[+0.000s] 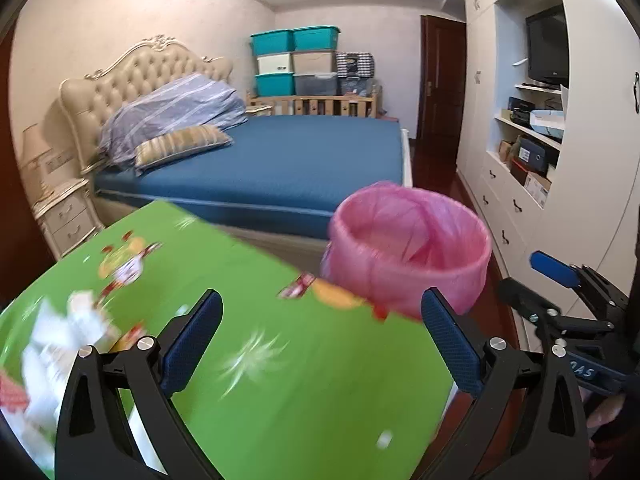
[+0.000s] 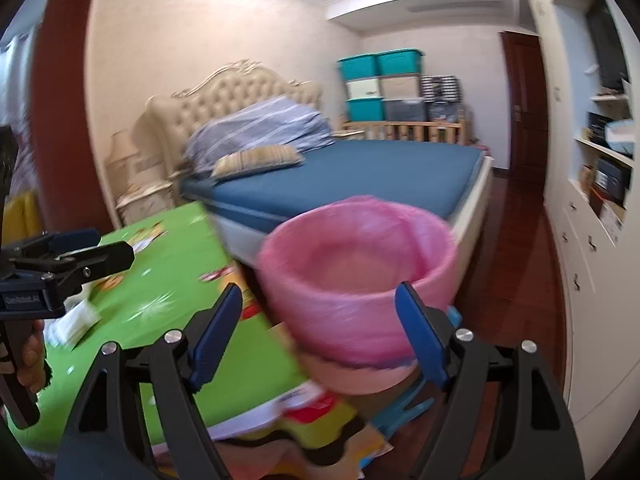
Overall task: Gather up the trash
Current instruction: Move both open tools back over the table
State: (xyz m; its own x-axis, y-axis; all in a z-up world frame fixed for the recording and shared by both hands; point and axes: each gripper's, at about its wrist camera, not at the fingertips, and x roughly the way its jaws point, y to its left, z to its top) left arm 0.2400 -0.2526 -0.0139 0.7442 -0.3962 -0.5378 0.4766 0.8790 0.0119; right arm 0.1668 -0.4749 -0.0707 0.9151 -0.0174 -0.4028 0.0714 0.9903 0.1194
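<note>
A bin lined with a pink bag (image 1: 408, 256) stands just past the right edge of the green-clothed table (image 1: 256, 360). Crumpled white paper (image 1: 68, 332) lies blurred on the cloth at the left. My left gripper (image 1: 320, 300) hangs open over the table with nothing between its fingers. To the right of the bin in this view is the right gripper (image 1: 536, 280). In the right wrist view my right gripper (image 2: 319, 292) is open and empty, a little short of the pink bin (image 2: 352, 280). The left gripper (image 2: 92, 248) and white paper (image 2: 76, 320) show at the left over the table.
A blue bed (image 1: 288, 160) with pillows lies behind the table, a nightstand (image 1: 68, 216) to its left. White cabinets with shelves (image 1: 532, 152) line the right wall. Coloured cardboard (image 2: 320, 420) and a blue object (image 2: 404, 408) lie on the dark wood floor below the bin.
</note>
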